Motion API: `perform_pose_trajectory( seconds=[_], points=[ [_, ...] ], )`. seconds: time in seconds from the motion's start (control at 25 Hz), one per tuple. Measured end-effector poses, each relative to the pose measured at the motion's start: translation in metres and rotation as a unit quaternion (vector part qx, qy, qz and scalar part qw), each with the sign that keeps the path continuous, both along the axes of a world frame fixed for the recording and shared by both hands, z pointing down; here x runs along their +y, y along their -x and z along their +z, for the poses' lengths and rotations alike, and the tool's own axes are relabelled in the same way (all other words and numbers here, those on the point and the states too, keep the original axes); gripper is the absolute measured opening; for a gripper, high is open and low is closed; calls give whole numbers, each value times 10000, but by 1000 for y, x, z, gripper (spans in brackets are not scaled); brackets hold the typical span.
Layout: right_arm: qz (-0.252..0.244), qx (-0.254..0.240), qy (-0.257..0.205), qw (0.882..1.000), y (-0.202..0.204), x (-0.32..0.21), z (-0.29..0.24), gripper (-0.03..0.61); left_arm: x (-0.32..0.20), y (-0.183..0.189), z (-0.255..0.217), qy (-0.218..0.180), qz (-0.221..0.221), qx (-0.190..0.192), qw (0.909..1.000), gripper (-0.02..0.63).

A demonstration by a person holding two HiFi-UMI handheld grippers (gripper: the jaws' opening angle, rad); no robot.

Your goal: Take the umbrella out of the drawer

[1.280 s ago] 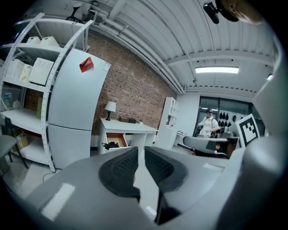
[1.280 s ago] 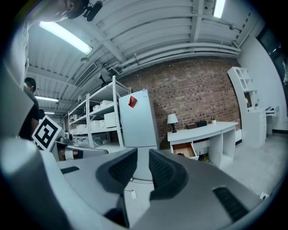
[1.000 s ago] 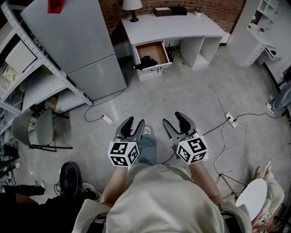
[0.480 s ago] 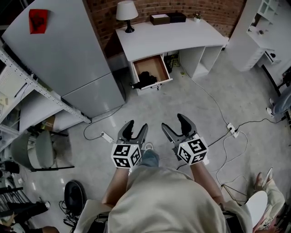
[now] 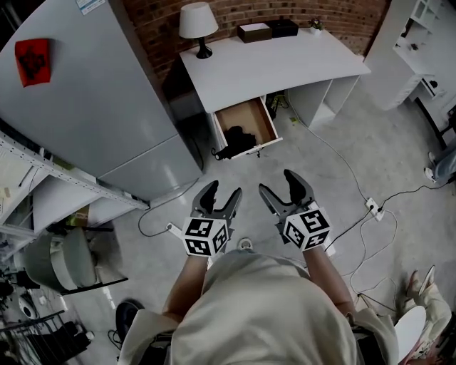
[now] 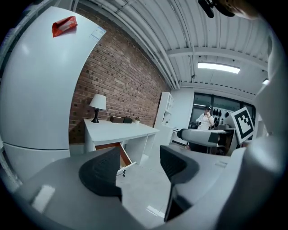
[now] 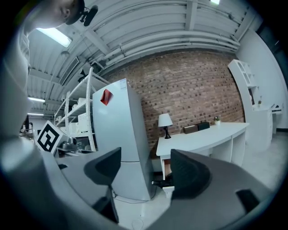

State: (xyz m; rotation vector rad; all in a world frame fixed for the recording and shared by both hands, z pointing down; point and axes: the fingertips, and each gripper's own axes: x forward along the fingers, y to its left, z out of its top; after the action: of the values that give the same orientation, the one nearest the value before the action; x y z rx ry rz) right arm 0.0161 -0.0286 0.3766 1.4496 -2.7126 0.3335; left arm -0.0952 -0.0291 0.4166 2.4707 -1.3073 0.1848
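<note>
in the head view the person stands on the concrete floor, both grippers held out in front and pointing toward a white desk against a brick wall. the left gripper is opening its jaws with nothing between them; the right gripper has its jaws spread wide, also empty. the drawer under the desk's left end is pulled out, and the umbrella, a dark folded bundle, lies inside near the drawer's front, well apart from both grippers. a lamp stands on the desk's left corner, a tall grey fridge is just left of the desk, and cables trail over the floor to the right. in the left gripper view the left gripper shows its two dark pads apart with only floor seen through the gap; the drawer peeks out beside the left pad, the umbrella hidden behind it. the lamp and desk sit beyond, and a person stands far back. in the right gripper view the right gripper has its pads far apart and bare; between them, in the distance, the umbrella pokes out darkly from under the desk, next to the fridge.
</note>
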Motion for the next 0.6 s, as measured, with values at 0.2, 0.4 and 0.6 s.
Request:
perform_pose_trajectory(
  seconds=[0.2, 0.4, 0.6],
  points=[
    [186, -11, 71, 9998, -1, -35, 10, 328, -38, 5, 12, 101, 104, -69, 9999, 267],
    [357, -68, 330, 9988, -12, -55, 27, 328, -68, -2, 40, 323, 269, -259, 9988, 267],
    [354, -105, 659, 9971, -22, -87, 53, 327, -114, -10, 76, 639, 405, -439, 9962, 267]
  ],
)
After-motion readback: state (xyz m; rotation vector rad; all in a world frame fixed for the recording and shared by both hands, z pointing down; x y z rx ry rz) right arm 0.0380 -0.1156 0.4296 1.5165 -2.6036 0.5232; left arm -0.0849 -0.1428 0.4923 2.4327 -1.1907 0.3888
